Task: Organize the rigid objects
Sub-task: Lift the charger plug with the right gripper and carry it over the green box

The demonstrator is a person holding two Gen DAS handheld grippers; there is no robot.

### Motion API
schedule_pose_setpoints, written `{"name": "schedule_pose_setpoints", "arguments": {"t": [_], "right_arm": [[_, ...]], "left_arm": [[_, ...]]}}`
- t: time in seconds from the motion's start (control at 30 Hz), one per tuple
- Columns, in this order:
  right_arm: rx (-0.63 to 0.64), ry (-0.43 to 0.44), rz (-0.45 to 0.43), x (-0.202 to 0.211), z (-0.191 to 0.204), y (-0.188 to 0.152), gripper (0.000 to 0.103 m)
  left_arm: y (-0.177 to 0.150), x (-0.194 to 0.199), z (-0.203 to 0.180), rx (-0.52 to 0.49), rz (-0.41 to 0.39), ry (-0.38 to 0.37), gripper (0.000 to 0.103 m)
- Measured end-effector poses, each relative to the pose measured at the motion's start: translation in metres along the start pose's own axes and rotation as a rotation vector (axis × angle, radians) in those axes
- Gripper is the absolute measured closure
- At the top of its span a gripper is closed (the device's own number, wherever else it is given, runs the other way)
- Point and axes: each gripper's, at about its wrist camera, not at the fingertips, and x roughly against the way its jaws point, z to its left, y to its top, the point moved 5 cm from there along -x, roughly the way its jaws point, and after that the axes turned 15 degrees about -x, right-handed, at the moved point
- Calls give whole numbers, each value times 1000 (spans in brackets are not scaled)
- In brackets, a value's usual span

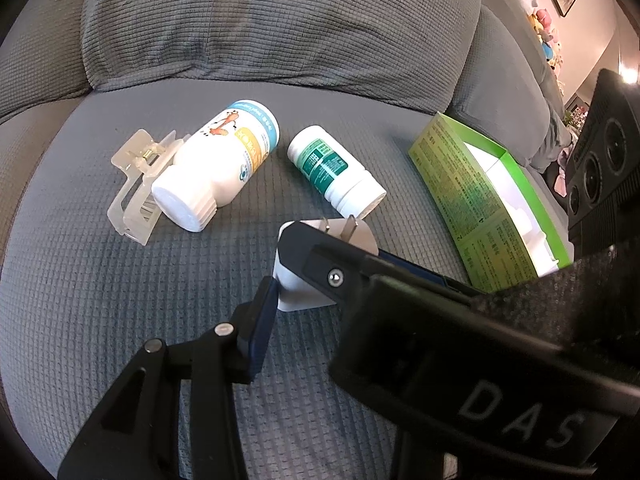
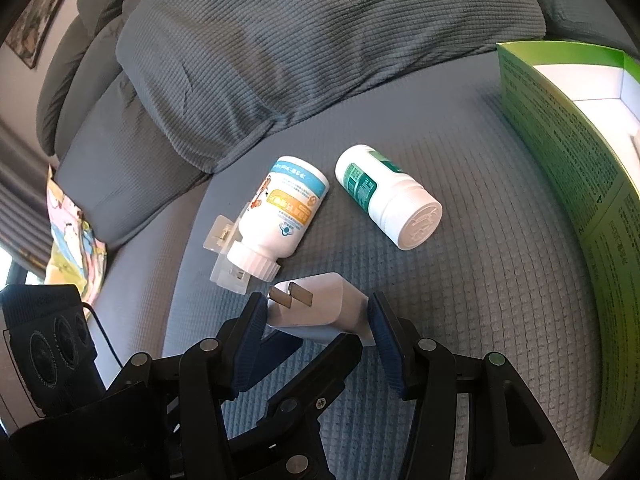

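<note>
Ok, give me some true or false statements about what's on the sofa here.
1. Both bottles, the big one and the small one, lie on their sides. True.
2. The green box is closed. False: its top is open, showing a white inside.
3. The charger sits between the fingers of the right gripper. True.
4. The clip is in the box. False: it lies on the sofa, against the big bottle.
</note>
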Motion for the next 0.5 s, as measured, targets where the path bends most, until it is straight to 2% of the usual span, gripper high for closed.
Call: {"name": "schedule_pose_setpoints", "arguments": {"t": [0.5], "right_arm": [[25,48,-63,22,12,-3,48]], "left_arm": [[8,18,-17,-56,-52,31,66]]}}
